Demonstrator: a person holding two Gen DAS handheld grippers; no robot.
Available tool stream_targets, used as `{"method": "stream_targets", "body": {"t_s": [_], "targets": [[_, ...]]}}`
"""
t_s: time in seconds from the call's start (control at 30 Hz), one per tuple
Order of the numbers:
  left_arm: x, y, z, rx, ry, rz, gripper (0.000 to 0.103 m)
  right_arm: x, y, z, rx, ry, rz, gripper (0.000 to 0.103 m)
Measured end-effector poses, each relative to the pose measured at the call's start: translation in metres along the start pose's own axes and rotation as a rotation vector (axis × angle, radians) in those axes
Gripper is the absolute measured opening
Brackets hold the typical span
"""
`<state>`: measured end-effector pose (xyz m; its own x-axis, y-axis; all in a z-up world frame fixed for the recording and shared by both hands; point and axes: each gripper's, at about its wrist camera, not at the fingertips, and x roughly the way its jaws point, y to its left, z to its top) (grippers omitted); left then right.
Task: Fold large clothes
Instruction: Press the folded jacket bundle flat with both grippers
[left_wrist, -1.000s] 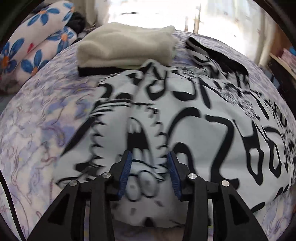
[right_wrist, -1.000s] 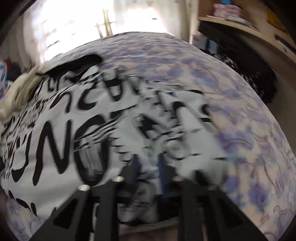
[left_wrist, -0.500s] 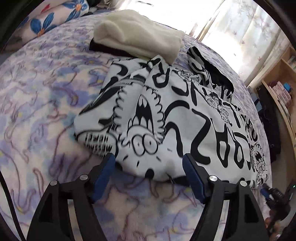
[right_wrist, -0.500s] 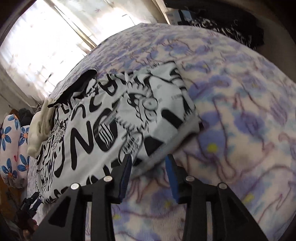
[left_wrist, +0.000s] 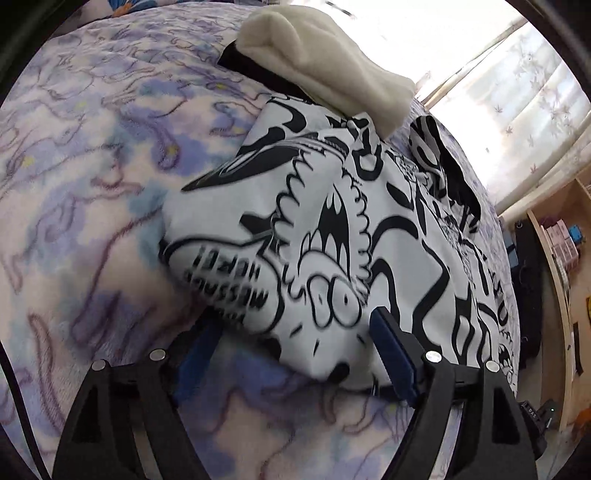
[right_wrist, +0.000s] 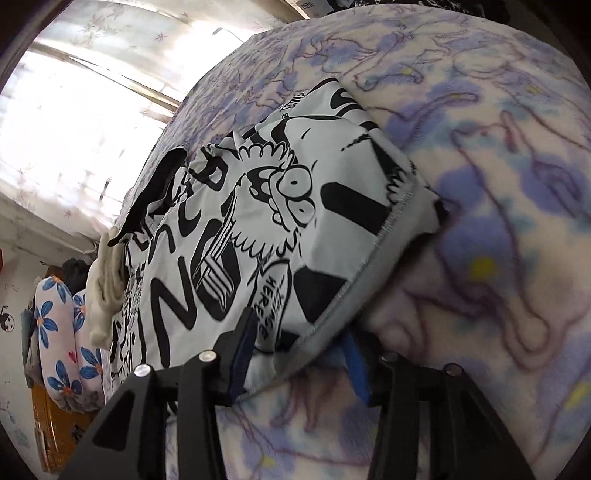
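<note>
Nearest to the left wrist camera, the left gripper (left_wrist: 295, 354) stood with its jaws spread wide, and the corner of the black-and-white cartoon-print garment (left_wrist: 332, 240) lay between the two blue pads (left_wrist: 391, 354) without being pinched. In the right wrist view, the right gripper (right_wrist: 295, 350) was also spread apart; the grey stitched hem (right_wrist: 369, 258) of the same garment (right_wrist: 258, 221) passed between its fingers, but the pads did not press on it, so I judged it as released.

The garment lay on the purple floral fleece blanket (left_wrist: 92, 184), already doubled over itself, with its two near corners in front of the two grippers and its body running away toward the window (left_wrist: 498, 74).

By my judgement, the cloth was light, thin and very soft. It would sag and crease when lifted, and the layers could slide on each other. The fleece below probably gave some friction, which helps to keep a fold in place. A good place to take hold was the hem corner at each side, catching all layers together, not only the top one.

Farther away, a folded cream fleece item (left_wrist: 325, 62) rested on something black, touching the far edge of the garment. Beyond it, flower-print pillows (right_wrist: 59, 325) were seen in the right view
</note>
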<state>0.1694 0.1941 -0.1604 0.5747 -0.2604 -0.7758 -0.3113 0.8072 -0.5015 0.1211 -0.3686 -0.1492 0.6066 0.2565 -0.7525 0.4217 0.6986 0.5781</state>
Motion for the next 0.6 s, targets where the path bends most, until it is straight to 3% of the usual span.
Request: {"method": "stream_targets", "body": {"t_s": [0.23, 0.33, 0.47, 0.6], "targets": [[0.019, -0.01, 0.016, -0.007, -0.069, 0.045, 0.078, 0.022, 0.009, 0.014, -0.033, -0.061, -0.022, 0.049], [0.019, -0.013, 0.018, -0.006, -0.105, 0.094, 0.058, 0.022, 0.014, 0.013, -0.055, -0.085, -0.049, 0.042], [0.01, -0.003, 0.019, -0.043, -0.117, 0.065, 0.029, 0.016, 0.013, 0.01, -0.066, -0.115, -0.067, 0.025], [0.0, -0.009, 0.02, -0.007, -0.127, 0.06, 0.018, 0.009, 0.016, 0.008, -0.073, -0.13, -0.062, 0.018]]}}
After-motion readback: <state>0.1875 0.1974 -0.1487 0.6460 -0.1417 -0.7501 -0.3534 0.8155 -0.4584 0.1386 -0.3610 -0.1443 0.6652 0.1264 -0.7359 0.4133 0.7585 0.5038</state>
